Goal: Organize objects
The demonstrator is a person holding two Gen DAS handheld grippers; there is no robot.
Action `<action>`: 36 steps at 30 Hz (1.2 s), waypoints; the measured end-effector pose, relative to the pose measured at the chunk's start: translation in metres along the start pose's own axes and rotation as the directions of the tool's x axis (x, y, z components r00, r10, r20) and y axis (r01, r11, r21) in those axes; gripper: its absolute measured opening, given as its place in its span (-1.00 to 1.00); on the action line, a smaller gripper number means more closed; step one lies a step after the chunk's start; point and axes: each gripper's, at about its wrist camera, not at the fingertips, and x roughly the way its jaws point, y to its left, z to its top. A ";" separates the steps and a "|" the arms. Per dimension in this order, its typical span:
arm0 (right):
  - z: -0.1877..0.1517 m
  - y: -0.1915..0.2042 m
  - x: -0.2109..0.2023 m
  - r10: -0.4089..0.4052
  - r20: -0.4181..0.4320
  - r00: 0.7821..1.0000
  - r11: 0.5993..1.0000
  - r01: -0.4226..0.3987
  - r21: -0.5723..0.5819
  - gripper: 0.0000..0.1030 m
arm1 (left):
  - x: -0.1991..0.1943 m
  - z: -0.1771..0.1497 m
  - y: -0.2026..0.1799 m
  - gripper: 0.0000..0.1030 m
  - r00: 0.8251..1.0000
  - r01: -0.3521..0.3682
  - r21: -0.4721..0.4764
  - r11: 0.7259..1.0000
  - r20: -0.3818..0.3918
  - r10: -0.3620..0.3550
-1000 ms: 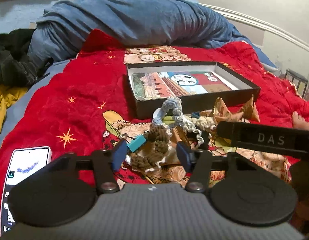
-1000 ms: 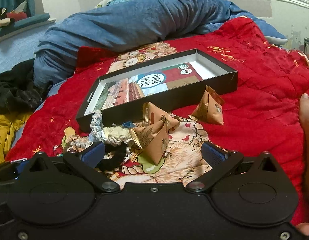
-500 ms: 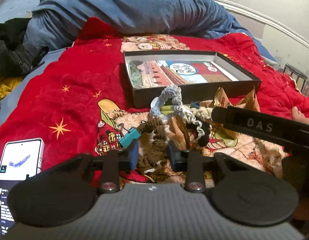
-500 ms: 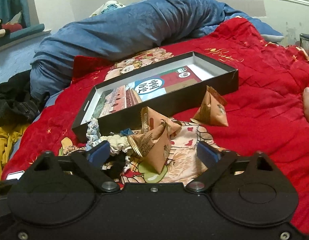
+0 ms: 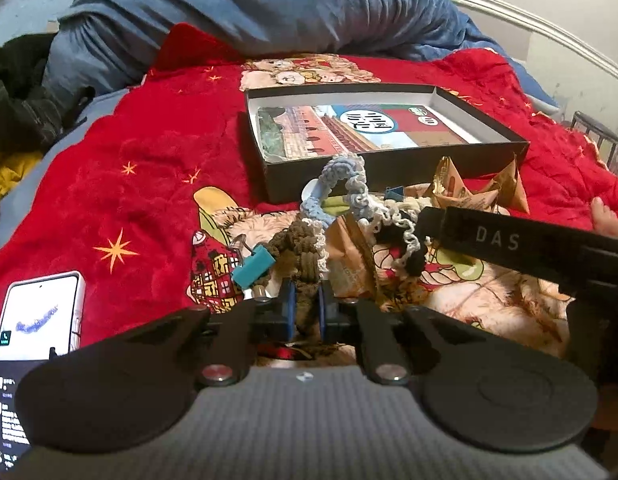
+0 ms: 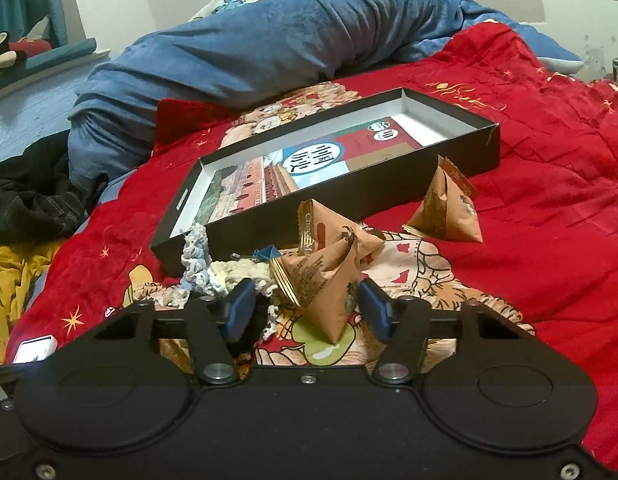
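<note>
My left gripper is shut on a brown crocheted scrunchie lying on the red blanket. Beside it are a teal binder clip, a light blue scrunchie and a white-and-black one. A black open box with a printed card inside lies just beyond. My right gripper is open around a tan pyramid snack packet. A second packet lies behind it and a third packet to the right, near the box.
A phone with a lit screen lies at the left on the blanket. A rolled blue duvet runs along the back. Dark and yellow clothes are heaped at the left. A bare foot shows at the right.
My left gripper has closed from wide open onto the brown scrunchie. My right gripper has moved forward and narrowed around the nearest packet.
</note>
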 end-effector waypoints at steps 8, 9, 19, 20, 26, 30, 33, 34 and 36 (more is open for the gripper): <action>-0.002 -0.004 -0.003 0.033 0.003 0.999 0.999 -0.033 0.043 -0.28 | -0.012 0.002 0.000 -0.75 0.999 0.004 -0.002 1.000 0.054 -0.004; -0.002 -0.004 -0.004 0.036 0.006 0.999 0.998 -0.036 0.042 -0.31 | -0.014 0.003 0.000 -0.75 0.998 0.005 -0.004 1.000 0.057 -0.005; -0.002 -0.005 -0.015 0.054 0.041 0.998 0.997 -0.056 0.055 -0.42 | -0.026 0.006 0.001 -0.76 0.996 0.022 -0.017 1.000 0.087 -0.021; -0.002 -0.005 -0.016 0.054 0.046 0.997 0.997 -0.057 0.057 -0.43 | -0.027 0.006 0.001 -0.76 0.996 0.024 -0.019 1.000 0.088 -0.022; 0.002 -0.006 -0.026 0.054 0.066 0.996 0.995 -0.059 0.078 -0.48 | -0.037 0.007 0.002 -0.76 0.993 0.031 -0.032 0.999 0.116 -0.027; 0.007 -0.008 -0.033 0.055 0.082 0.995 0.995 -0.062 0.083 -0.50 | -0.043 0.009 0.001 -0.76 0.988 0.032 -0.023 0.999 0.149 -0.029; 0.009 -0.009 -0.034 0.059 0.084 0.995 0.994 -0.066 0.083 -0.51 | -0.046 0.010 0.001 -0.76 0.986 0.038 -0.021 0.999 0.165 -0.034; 0.009 -0.009 -0.035 0.061 0.083 0.995 0.994 -0.068 0.081 -0.51 | -0.046 0.010 0.002 -0.76 0.985 0.041 -0.022 0.999 0.168 -0.037; 0.009 -0.009 -0.035 0.065 0.082 0.995 0.994 -0.072 0.087 -0.52 | -0.046 0.011 0.003 -0.76 0.984 0.044 -0.028 0.999 0.174 -0.038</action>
